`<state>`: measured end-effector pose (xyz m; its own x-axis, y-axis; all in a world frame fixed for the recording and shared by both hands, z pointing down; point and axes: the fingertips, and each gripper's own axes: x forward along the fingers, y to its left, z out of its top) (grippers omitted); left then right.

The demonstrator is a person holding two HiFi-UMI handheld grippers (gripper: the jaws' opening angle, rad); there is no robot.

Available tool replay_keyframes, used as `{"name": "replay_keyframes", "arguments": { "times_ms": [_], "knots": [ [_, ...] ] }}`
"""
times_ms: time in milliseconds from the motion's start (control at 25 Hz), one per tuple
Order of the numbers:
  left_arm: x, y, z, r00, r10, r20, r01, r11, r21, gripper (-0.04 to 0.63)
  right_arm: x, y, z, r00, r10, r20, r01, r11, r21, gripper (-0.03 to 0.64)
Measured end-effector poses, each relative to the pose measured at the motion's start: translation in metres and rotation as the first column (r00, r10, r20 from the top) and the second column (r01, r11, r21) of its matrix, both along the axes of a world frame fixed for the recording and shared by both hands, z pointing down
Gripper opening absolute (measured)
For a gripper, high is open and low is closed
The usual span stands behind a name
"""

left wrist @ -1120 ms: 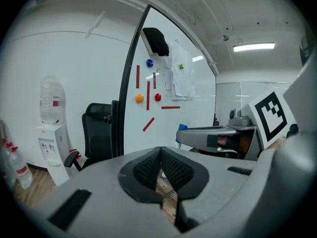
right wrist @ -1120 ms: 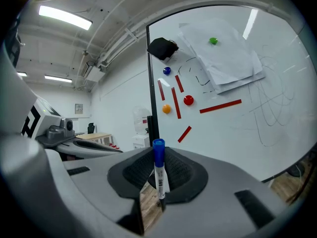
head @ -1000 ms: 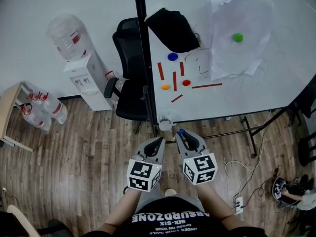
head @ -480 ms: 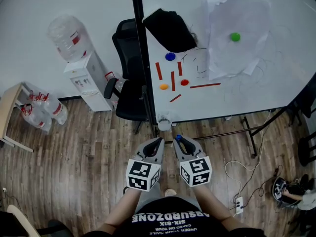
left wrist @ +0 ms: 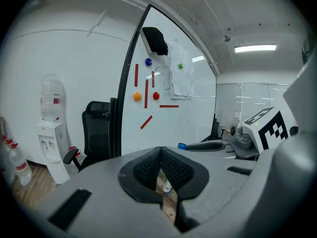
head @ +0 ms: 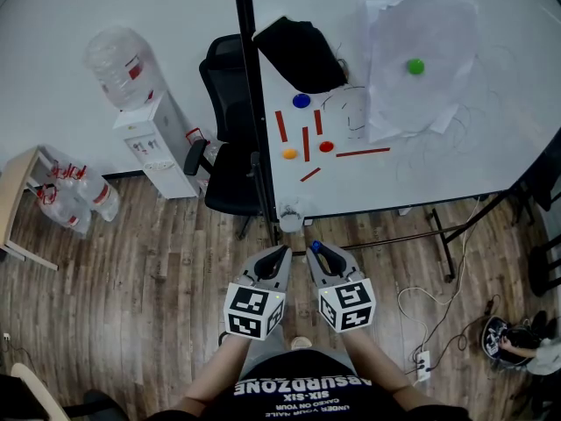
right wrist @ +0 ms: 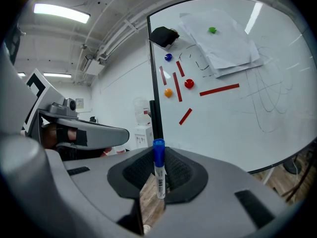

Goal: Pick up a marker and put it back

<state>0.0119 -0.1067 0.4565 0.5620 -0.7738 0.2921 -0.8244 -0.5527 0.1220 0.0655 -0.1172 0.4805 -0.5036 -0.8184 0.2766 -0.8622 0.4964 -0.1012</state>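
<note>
Squarely between the pads of the right gripper (right wrist: pixel 158 168), the marker (right wrist: pixel 159 178) is clamped. Its long axis stands upright across the jaws, blue cap topmost, above them. Alongside, the left gripper (left wrist: pixel 161 168) is clenched on nothing.

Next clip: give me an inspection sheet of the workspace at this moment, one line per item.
Surface: upright white whiteboard, faint pen marks on it.
Job's things: blue-capped white marker, upright between the jaws of the right gripper.
Clutter: red strips, round coloured magnets, paper sheets, black fabric item, all on the board.
Grippers: right gripper shut on the marker; left gripper shut, empty.
Cables: white cable and power strip on the wooden floor.
Surroundings: black office chair, white water dispenser.
</note>
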Motion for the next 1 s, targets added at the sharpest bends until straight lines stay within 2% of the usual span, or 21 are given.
{"name": "replay_keyframes", "arguments": {
  "times_ms": [480,1000],
  "knots": [
    [-0.003,0.002,0.000,1.000,-0.004,-0.006,0.004,1.000,0.000,0.008,0.001,0.000,-0.011,1.000,0.006,0.008,-0.006,1.000,0.022,0.063],
    [-0.007,0.003,0.001,1.000,-0.006,-0.016,0.005,1.000,-0.005,0.008,0.013,-0.003,-0.070,0.996,0.034,0.079,-0.045,0.989,0.141,0.063]
  ]
}}
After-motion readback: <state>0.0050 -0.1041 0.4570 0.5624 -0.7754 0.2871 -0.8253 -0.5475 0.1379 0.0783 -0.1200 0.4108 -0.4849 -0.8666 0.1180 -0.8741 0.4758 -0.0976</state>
